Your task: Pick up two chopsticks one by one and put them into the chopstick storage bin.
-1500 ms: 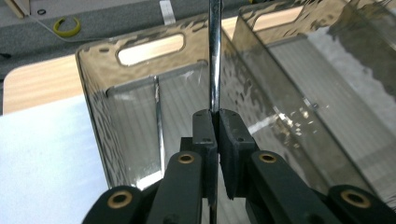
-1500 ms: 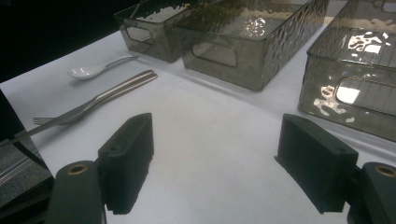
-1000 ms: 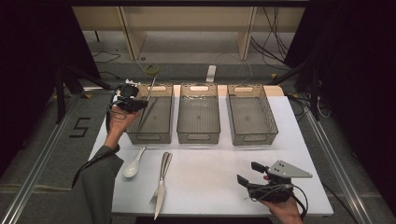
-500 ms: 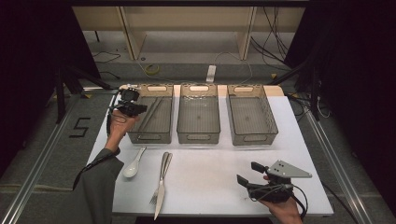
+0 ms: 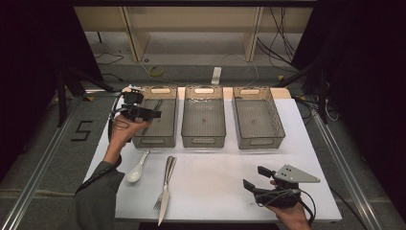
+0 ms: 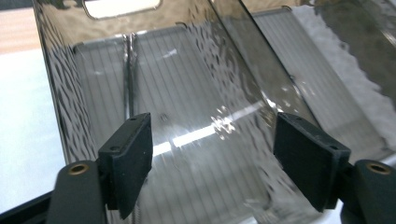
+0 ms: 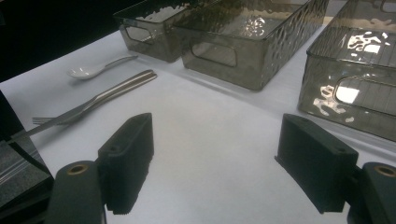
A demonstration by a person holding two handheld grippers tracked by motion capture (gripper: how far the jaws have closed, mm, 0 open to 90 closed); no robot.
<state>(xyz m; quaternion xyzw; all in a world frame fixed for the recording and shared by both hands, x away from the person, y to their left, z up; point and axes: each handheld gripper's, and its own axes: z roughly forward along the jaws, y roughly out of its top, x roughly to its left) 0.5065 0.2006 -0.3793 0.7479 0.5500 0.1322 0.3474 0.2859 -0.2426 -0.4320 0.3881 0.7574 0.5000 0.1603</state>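
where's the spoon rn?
High view: the spoon lies on the table's front left, just left of the fork and knife, in front of the left bin.

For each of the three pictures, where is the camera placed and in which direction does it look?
High view: above the person's side, looking forward and down on the white table with three bins; both forearms, left gripper and right gripper show.
Left gripper view: rides on the left gripper, looking down into the left bin; its open black jaws show.
Right gripper view: rides on the right gripper, looking low across the table at the spoon, fork and bins; its open jaws show.
Shared: the left bin appears in all three.
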